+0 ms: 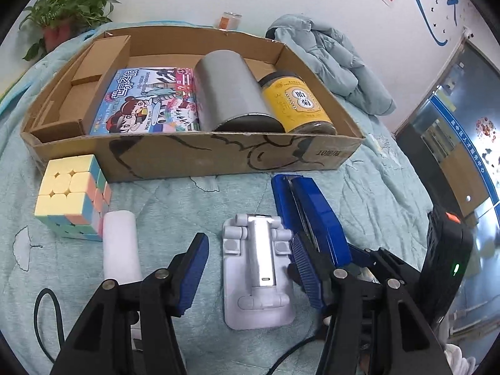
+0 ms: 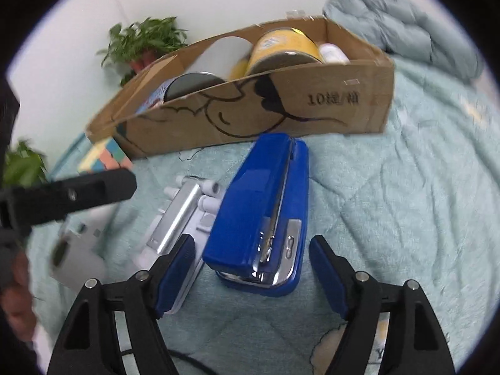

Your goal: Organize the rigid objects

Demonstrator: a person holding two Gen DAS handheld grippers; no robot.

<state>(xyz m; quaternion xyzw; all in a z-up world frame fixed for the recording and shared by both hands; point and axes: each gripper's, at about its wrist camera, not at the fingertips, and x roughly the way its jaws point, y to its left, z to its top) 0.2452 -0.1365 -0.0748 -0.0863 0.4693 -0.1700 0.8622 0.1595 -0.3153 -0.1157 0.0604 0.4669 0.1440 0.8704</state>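
Right between my left gripper fingers lies the grey phone stand, flat on the bed, its long axis running straight away from me, jaws spread wide on either side and holding nothing. Just right of it sits the blue stapler, also pointing near to far, and my right gripper hovers wide over its near end, empty too. So each gripper has its own target dead ahead; I judge the right one is the better lined up. Beyond both, the cardboard box waits at the far side with a picture book, a grey cylinder and a yellow jar already inside. Left of the stand, a pastel cube and a white roll. Everything rests on a soft teal quilt, with a potted plant by the white wall.
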